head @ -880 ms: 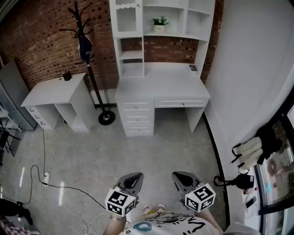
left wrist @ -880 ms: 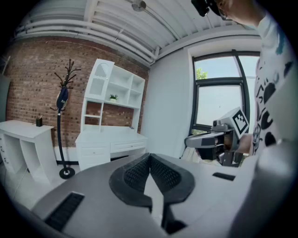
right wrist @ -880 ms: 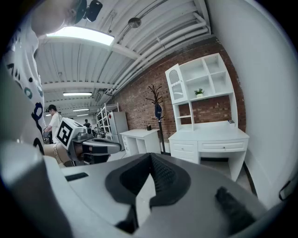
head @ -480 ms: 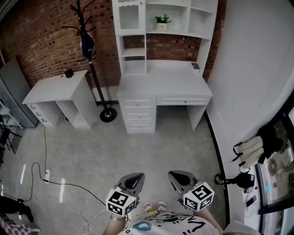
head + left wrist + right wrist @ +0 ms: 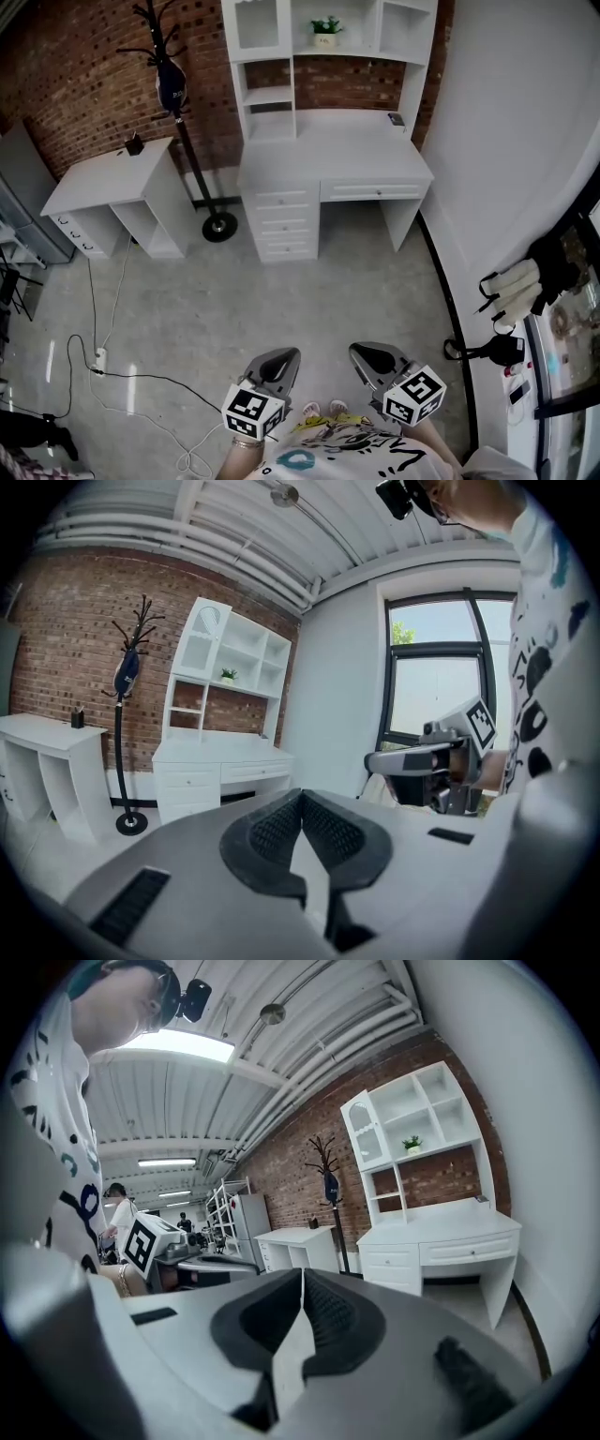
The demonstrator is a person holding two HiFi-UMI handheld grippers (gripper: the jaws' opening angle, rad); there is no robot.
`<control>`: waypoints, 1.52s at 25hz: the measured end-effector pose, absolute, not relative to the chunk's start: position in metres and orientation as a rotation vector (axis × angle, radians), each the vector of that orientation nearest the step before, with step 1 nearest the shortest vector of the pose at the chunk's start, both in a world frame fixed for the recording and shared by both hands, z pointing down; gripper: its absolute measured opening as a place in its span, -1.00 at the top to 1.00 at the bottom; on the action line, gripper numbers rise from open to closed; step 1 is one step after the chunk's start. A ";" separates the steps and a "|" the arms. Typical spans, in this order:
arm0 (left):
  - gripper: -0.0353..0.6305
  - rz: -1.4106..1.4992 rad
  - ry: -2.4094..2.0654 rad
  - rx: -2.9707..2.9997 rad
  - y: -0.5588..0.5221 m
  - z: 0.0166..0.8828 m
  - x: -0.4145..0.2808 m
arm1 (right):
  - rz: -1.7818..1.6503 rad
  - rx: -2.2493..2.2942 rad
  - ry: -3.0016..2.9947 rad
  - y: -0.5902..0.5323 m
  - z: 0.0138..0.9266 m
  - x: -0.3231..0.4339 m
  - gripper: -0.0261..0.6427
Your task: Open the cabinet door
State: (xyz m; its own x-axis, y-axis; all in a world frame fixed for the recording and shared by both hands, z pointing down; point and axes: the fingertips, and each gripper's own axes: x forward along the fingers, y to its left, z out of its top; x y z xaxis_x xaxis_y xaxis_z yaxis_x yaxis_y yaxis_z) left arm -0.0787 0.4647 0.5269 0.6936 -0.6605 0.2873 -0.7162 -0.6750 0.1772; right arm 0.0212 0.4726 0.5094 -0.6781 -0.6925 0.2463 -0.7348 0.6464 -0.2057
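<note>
A white desk (image 5: 328, 155) with a shelf hutch stands against the brick wall, far ahead of me. The hutch's top-left compartment has a white-framed cabinet door (image 5: 255, 26), and it is closed; the same door (image 5: 204, 644) shows small in the left gripper view, and in the right gripper view the door (image 5: 367, 1136) looks the same. My left gripper (image 5: 281, 355) and right gripper (image 5: 362, 352) hover side by side close to my body, low over the floor. Both are shut with nothing between the pads. Each points toward the desk, several steps short of it.
A black coat stand (image 5: 174, 89) rises left of the desk, with a low white side table (image 5: 101, 183) further left. A black cable (image 5: 122, 379) and power strip lie on the grey floor at left. A white wall (image 5: 506, 141) runs along the right, gloves (image 5: 514, 289) hanging near it.
The head view has shifted a little, so the desk sits slightly lower and larger in frame. Both grippers keep their place near my body and stay shut.
</note>
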 end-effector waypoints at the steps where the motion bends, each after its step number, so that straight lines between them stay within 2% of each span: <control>1: 0.85 0.289 -1.100 2.618 0.462 0.530 -0.082 | 0.444 1.196 -2.720 0.471 0.508 0.020 0.84; 14: 0.85 0.308 -1.139 2.579 0.442 0.536 -0.093 | 0.452 1.198 -2.726 0.446 0.507 0.017 0.84; 38: 0.85 0.293 -1.235 2.562 0.295 0.520 -0.018 | 0.424 1.101 -2.779 0.292 0.497 0.091 0.83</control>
